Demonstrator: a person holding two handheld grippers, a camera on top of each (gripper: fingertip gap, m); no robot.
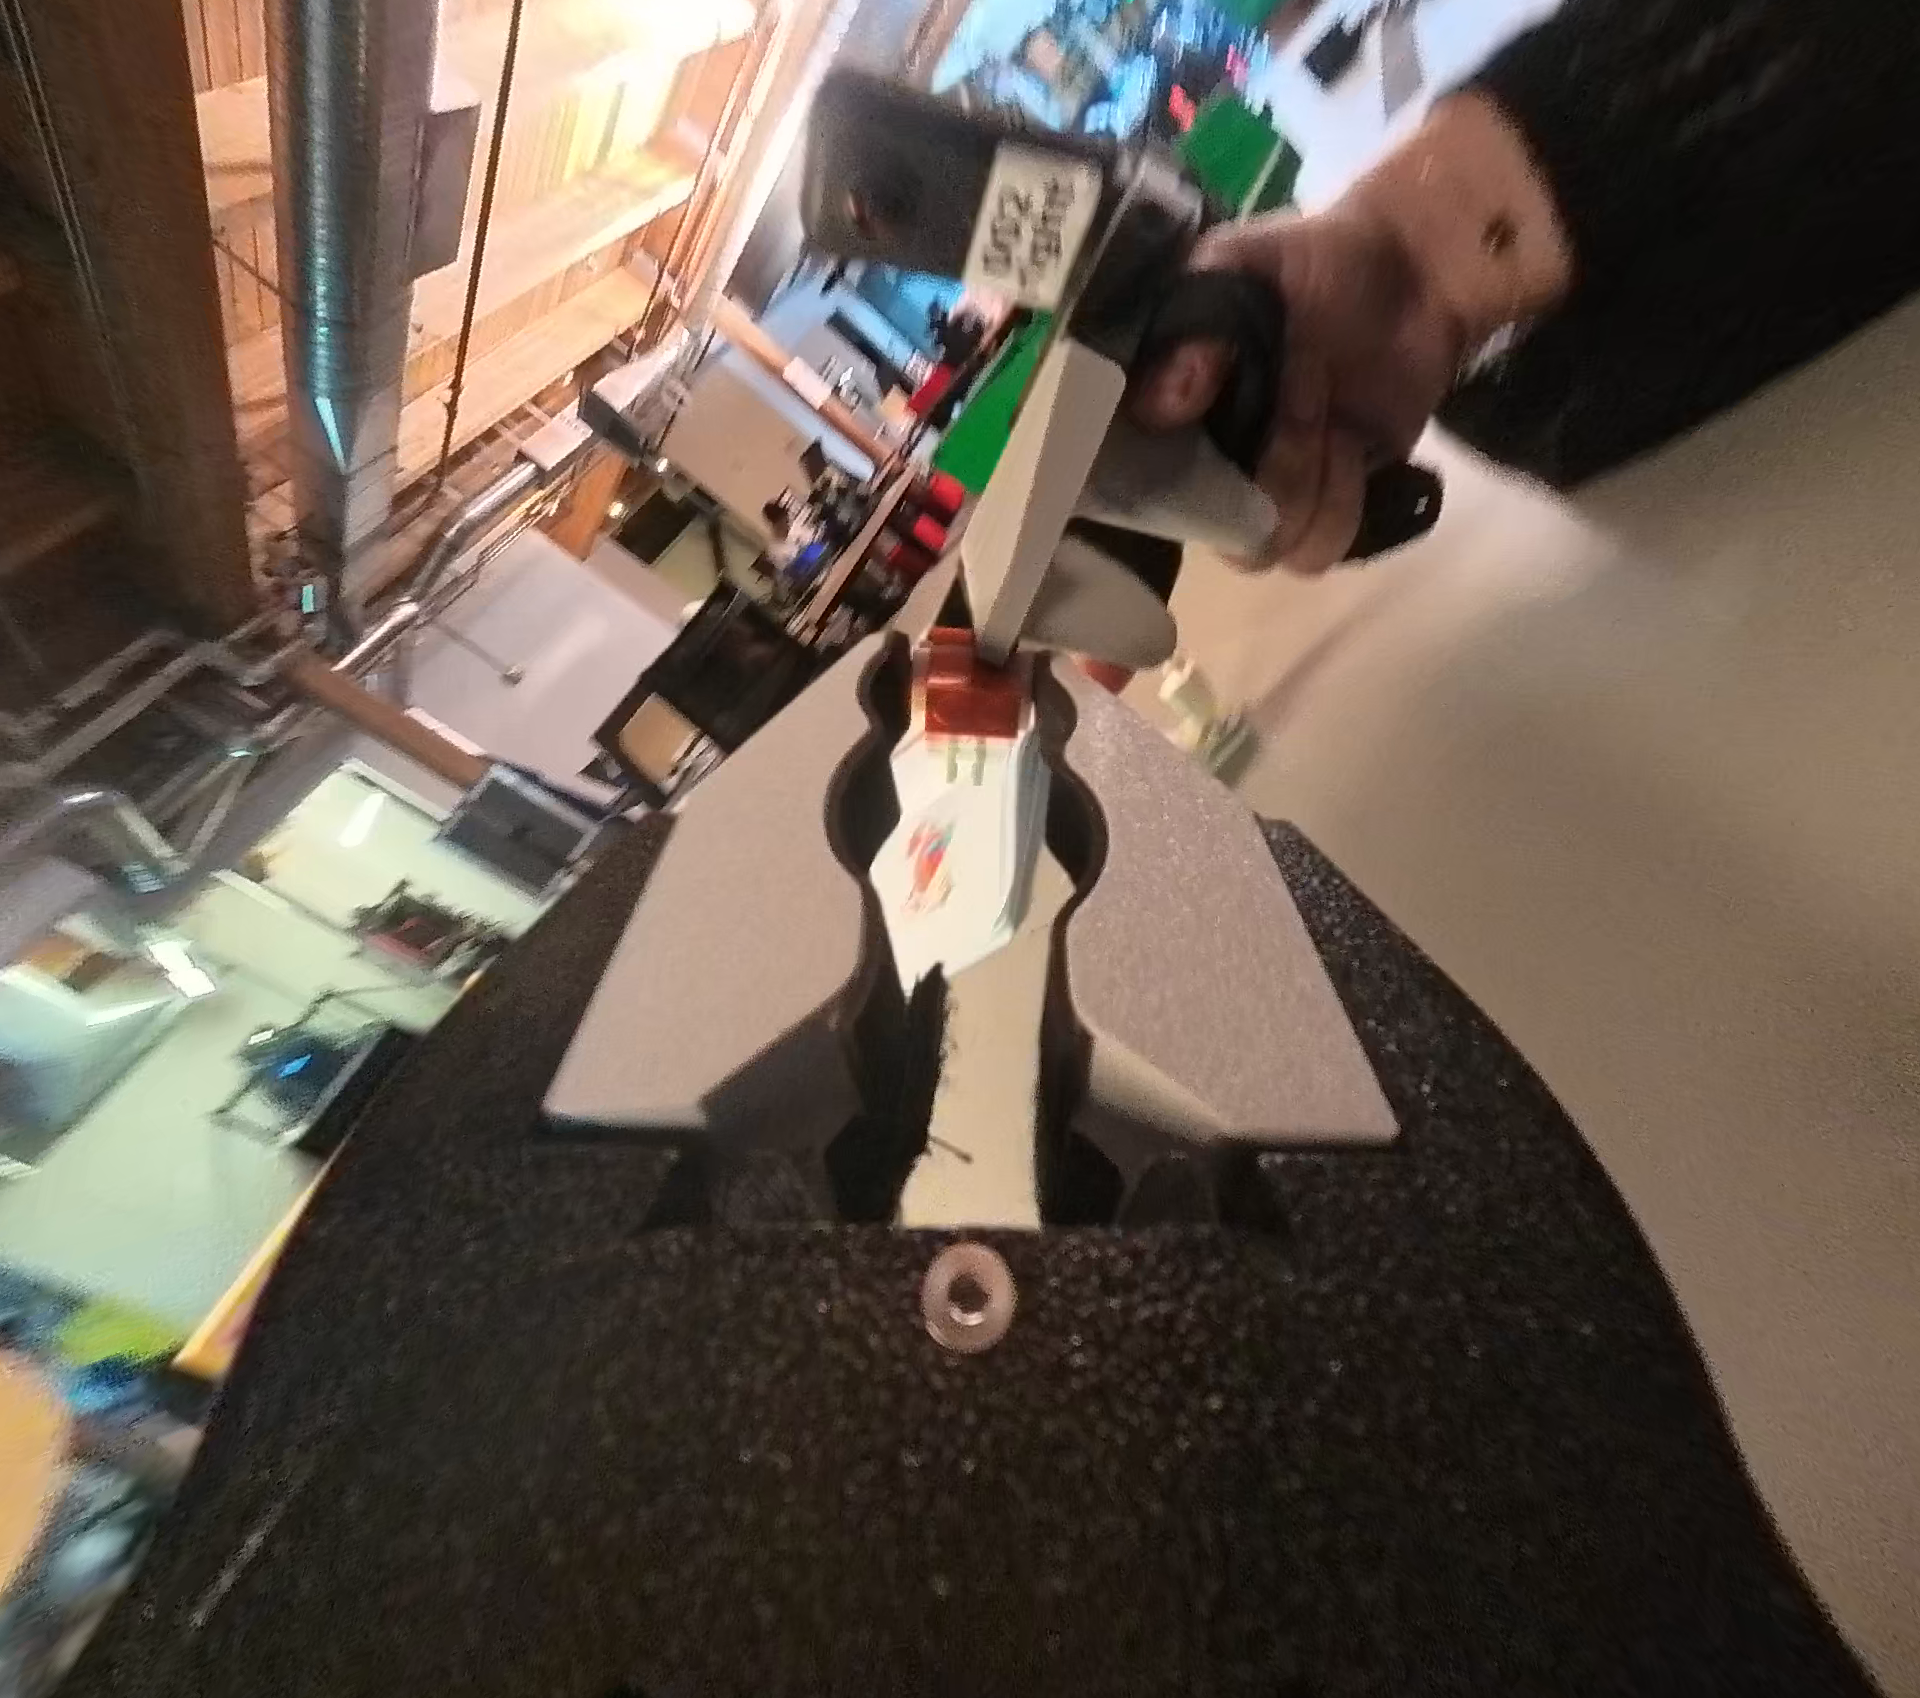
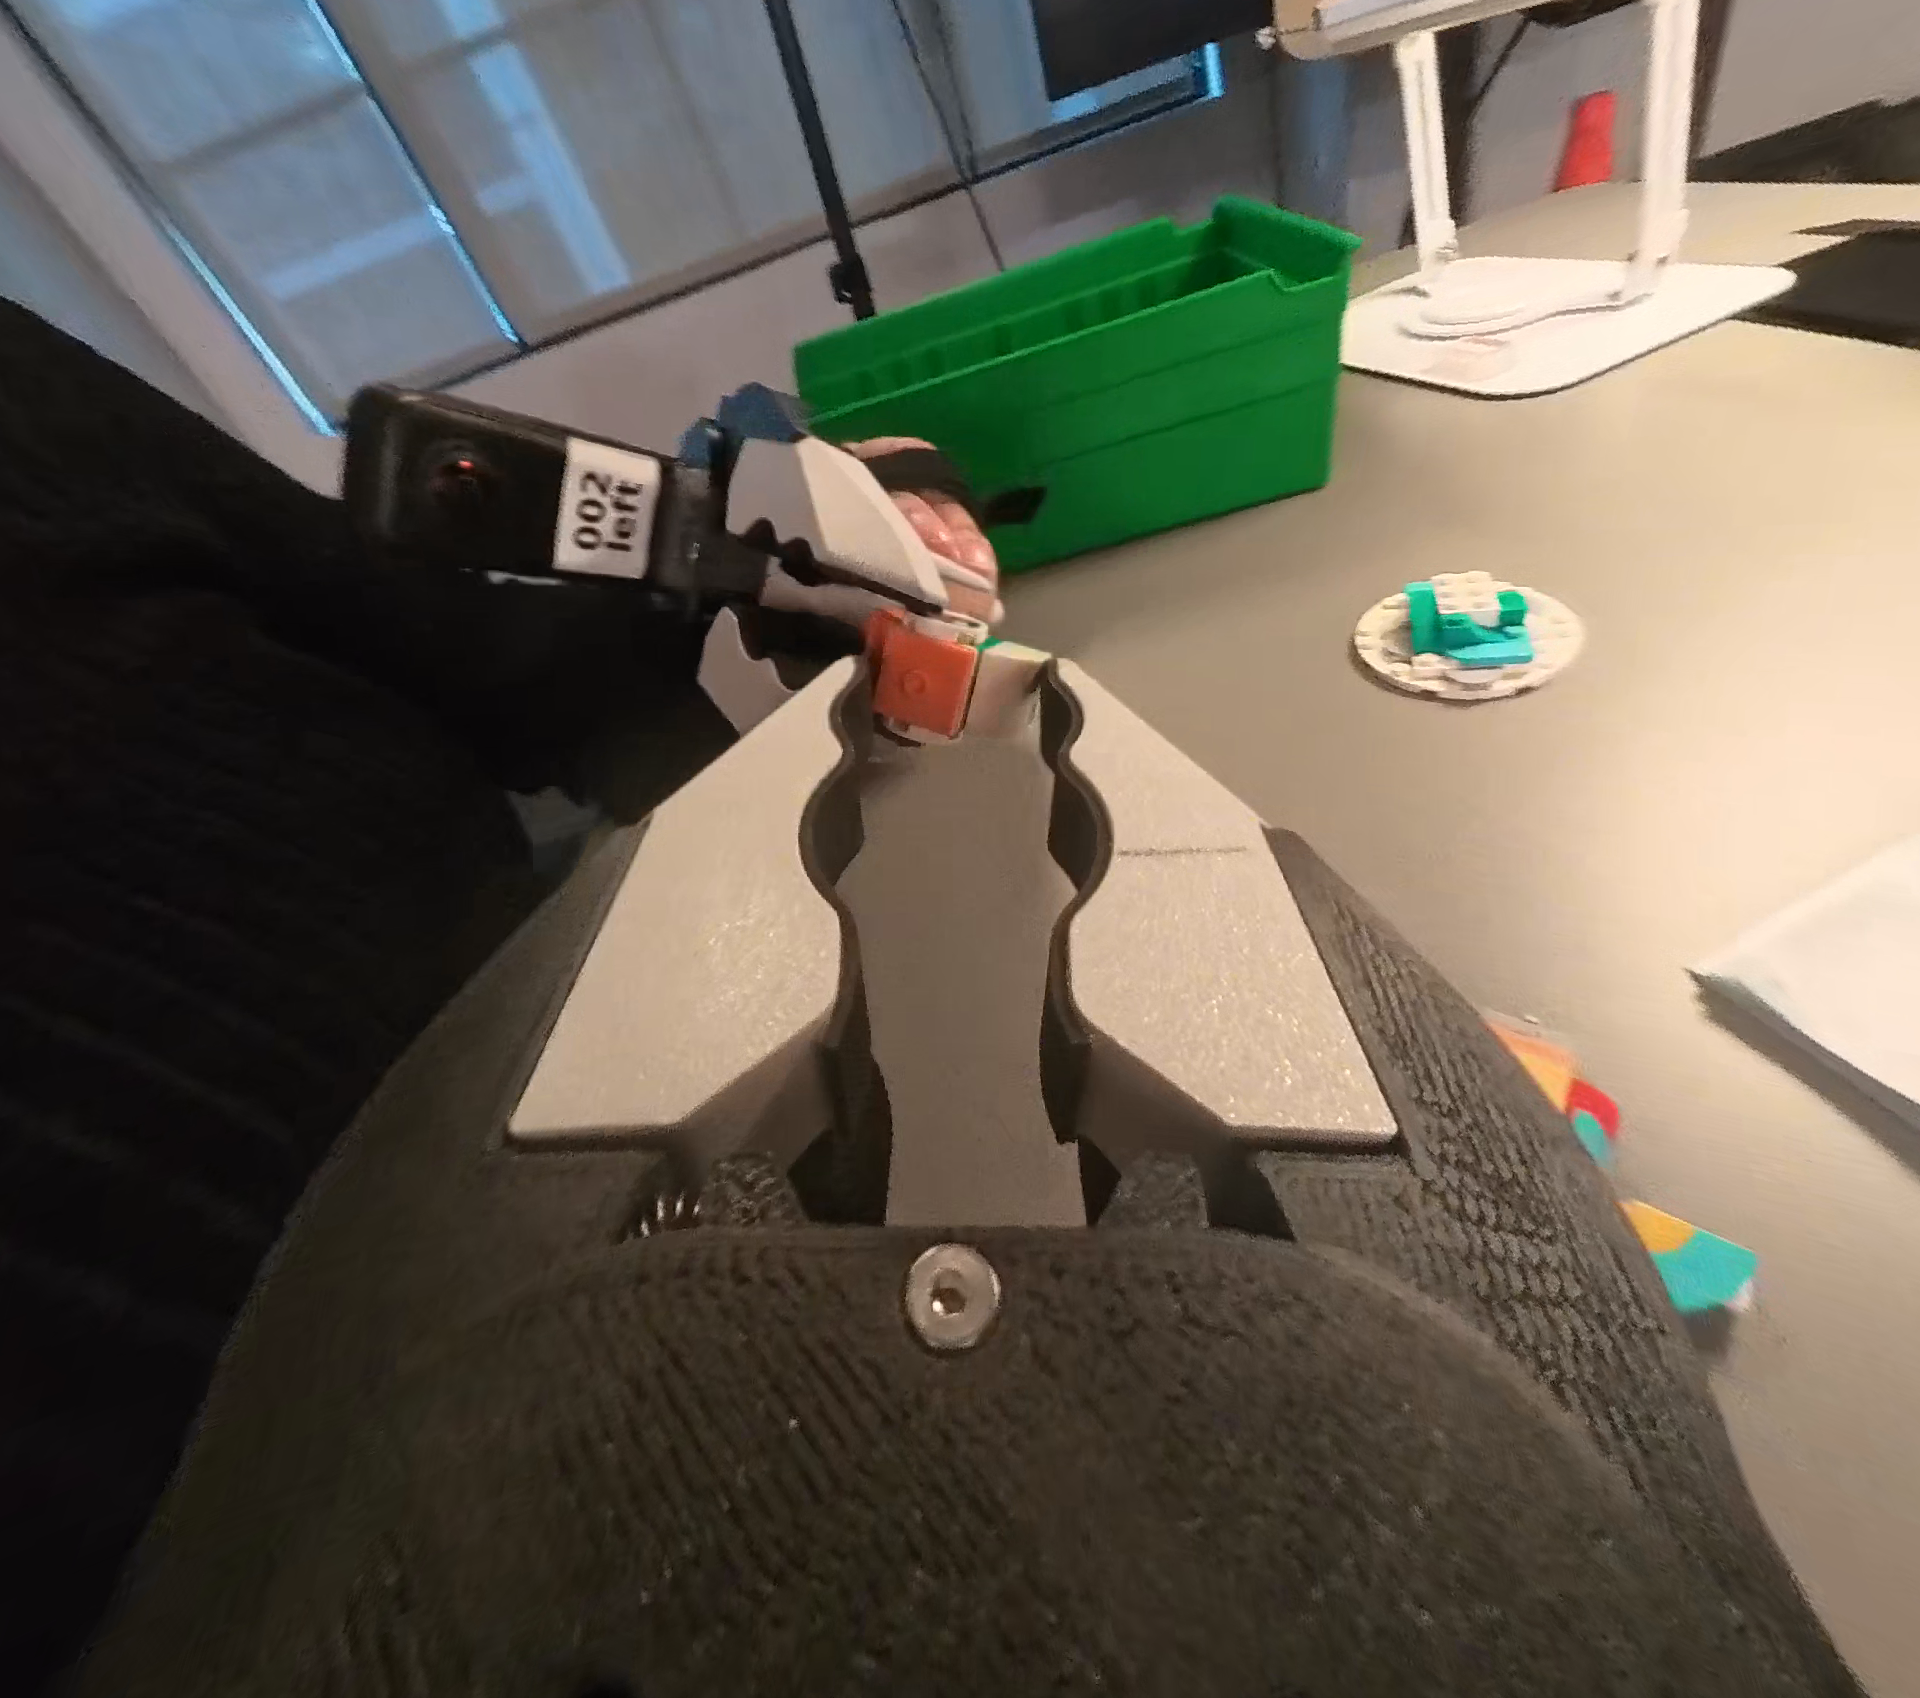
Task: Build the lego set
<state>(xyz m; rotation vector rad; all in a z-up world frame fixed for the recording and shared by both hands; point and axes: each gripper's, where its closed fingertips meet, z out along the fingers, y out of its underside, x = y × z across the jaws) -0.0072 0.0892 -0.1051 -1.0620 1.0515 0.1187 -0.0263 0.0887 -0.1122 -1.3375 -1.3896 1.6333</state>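
Currently:
Left gripper (image 1: 961, 672): fingers clamp red brick (image 2: 923, 692).
Right gripper (image 2: 951, 692): narrow, grips same brick.
Green bin (image 2: 1081, 391): 1 o'clock.

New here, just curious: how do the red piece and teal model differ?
The red piece is held in the air by the left gripper and right gripper; the teal model sits free on the table. The red piece is a square block; the teal model stands on a round white plate. Both are lego.
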